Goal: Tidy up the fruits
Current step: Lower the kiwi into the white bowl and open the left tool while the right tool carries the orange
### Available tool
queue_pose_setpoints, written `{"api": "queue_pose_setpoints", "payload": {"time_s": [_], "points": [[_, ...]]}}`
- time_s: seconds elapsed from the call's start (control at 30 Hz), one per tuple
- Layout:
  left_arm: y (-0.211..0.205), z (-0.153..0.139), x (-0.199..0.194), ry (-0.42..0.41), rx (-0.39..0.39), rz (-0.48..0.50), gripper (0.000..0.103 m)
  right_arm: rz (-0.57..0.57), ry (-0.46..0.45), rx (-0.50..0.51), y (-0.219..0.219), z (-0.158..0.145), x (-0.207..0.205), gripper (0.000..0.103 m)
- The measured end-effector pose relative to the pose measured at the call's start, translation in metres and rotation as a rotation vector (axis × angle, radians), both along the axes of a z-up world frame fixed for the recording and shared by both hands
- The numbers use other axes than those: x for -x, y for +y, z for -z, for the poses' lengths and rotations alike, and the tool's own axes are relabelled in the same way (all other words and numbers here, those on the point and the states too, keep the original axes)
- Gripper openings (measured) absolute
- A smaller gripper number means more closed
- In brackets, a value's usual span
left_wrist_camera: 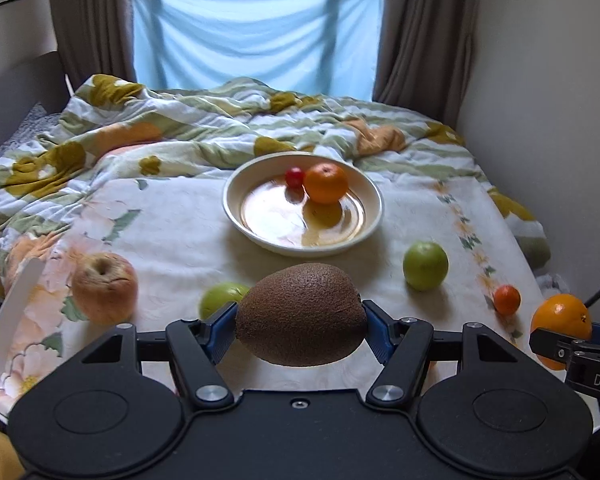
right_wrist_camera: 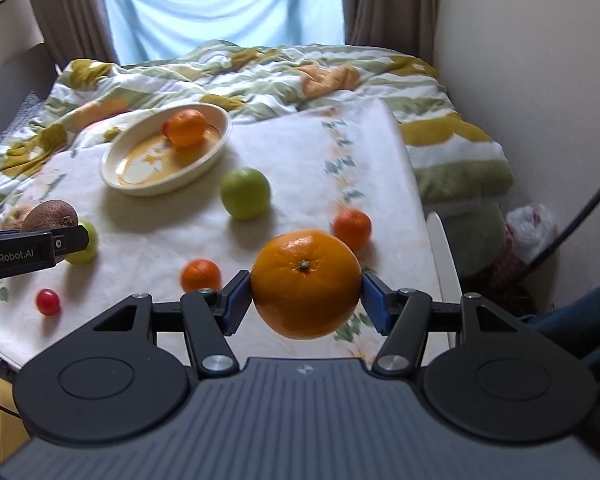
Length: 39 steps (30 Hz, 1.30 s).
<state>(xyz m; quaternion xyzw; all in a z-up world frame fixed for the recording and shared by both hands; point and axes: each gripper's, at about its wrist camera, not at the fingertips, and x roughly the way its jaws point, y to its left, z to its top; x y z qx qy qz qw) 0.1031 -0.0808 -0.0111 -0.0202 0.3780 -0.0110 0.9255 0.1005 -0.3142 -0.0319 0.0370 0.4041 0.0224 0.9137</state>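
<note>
— Brown and rough, the kiwi (left_wrist_camera: 301,314) sits clamped between the blue pads of the left tongs (left_wrist_camera: 300,320), lifted above the bed (left_wrist_camera: 172,232). Do you see it from the other side?

— Only partly. In the right wrist view it shows at the left edge, behind the arm of those tongs. Here the right tongs (right_wrist_camera: 306,294) are clamped on a big orange (right_wrist_camera: 306,284), also off the sheet.

— My view catches that orange only at the right border. The cream bowl (left_wrist_camera: 364,200) holds a small orange (left_wrist_camera: 326,183) and a red cherry tomato (left_wrist_camera: 295,177).

— Near me lie a green apple (right_wrist_camera: 245,193), two mandarins (right_wrist_camera: 352,227) (right_wrist_camera: 201,275) and another tomato (right_wrist_camera: 47,302).

— The tomato and one mandarin I cannot see. But I have a pale wrinkled apple (left_wrist_camera: 105,287) at the left, and a second green apple (left_wrist_camera: 220,298) just behind the kiwi.
</note>
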Motion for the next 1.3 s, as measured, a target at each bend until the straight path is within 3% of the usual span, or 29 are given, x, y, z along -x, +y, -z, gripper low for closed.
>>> {"api": "queue_pose_setpoints", "payload": {"time_s": [0.33, 0.67, 0.97, 1.3], "points": [[0.022, -0.040, -0.011, -0.078, -0.028, -0.079, 0.070, -0.131, -0.087, -0.009, 0.018, -0.042, -0.019, 0.074], [0.039, -0.052, -0.060, -0.100, -0.032, -0.058, 0.070, -0.234, -0.153, -0.010, 0.044, -0.067, -0.074, 0.074], [0.042, -0.041, -0.131, -0.062, -0.022, 0.009, 0.070, -0.256, -0.144, -0.014, 0.064, -0.071, -0.133, 0.075], [0.043, 0.003, -0.208, 0.041, -0.052, 0.148, 0.070, -0.218, -0.082, 0.002, 0.082, -0.054, -0.191, 0.074]]}}
